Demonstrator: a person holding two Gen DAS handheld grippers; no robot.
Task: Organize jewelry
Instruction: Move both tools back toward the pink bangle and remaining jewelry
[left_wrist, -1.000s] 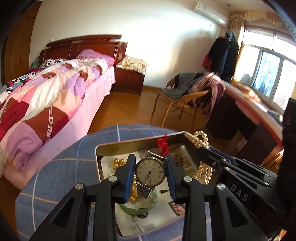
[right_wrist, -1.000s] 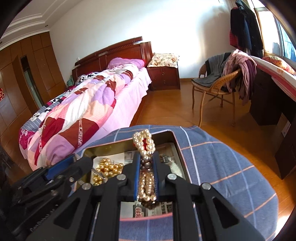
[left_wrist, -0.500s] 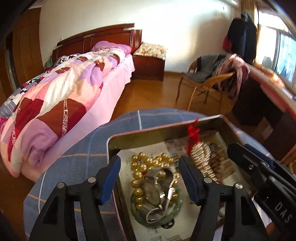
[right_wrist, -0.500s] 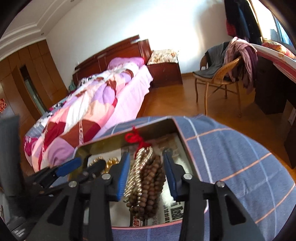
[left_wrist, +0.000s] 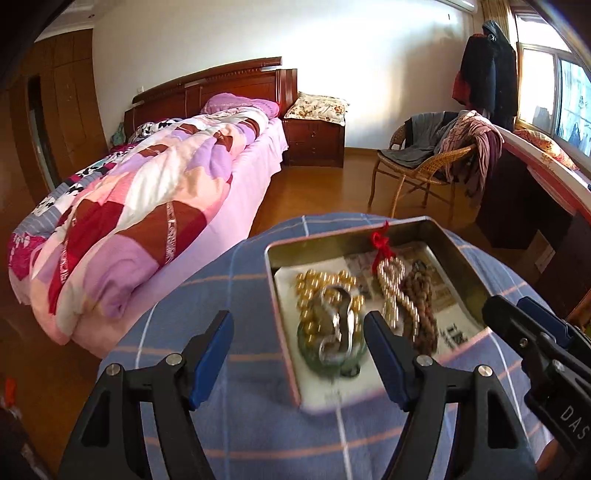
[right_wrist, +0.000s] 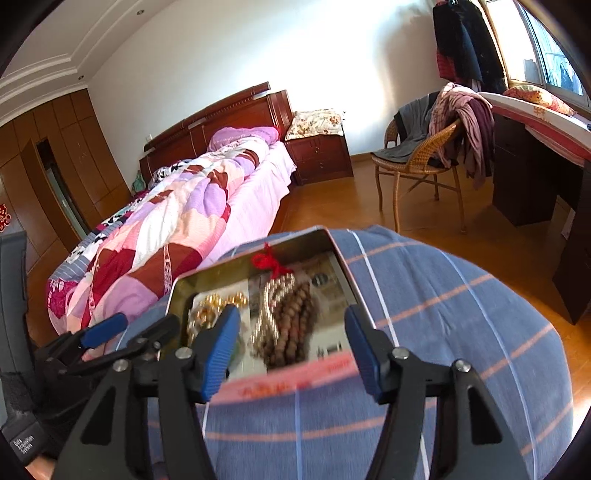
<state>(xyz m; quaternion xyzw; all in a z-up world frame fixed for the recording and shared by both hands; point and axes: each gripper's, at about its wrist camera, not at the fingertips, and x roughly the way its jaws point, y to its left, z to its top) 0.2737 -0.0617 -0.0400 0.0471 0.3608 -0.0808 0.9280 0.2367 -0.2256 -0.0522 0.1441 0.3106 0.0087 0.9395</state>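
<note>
Lying in the metal tin (left_wrist: 458, 258) on the blue plaid cloth (left_wrist: 258, 435) are the watch (left_wrist: 338, 325), gold beads (left_wrist: 314, 282), pearl strand (left_wrist: 397, 295) and brown beads (left_wrist: 421, 302). The left gripper (left_wrist: 299, 354) and right gripper (right_wrist: 291, 343), jaws just opened and spread, hold nothing.

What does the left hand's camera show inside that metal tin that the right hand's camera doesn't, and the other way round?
Only the left wrist view shows the wristwatch lying on a green bangle; in the right wrist view a blue pad hides that corner.

Only the right wrist view shows the red strip along the tin's near edge.

Both show the tin, the gold beads, the pearl strand with its red knot, and the brown beads. Both grippers, left gripper and right gripper, have just been opening, jaws empty.
</note>
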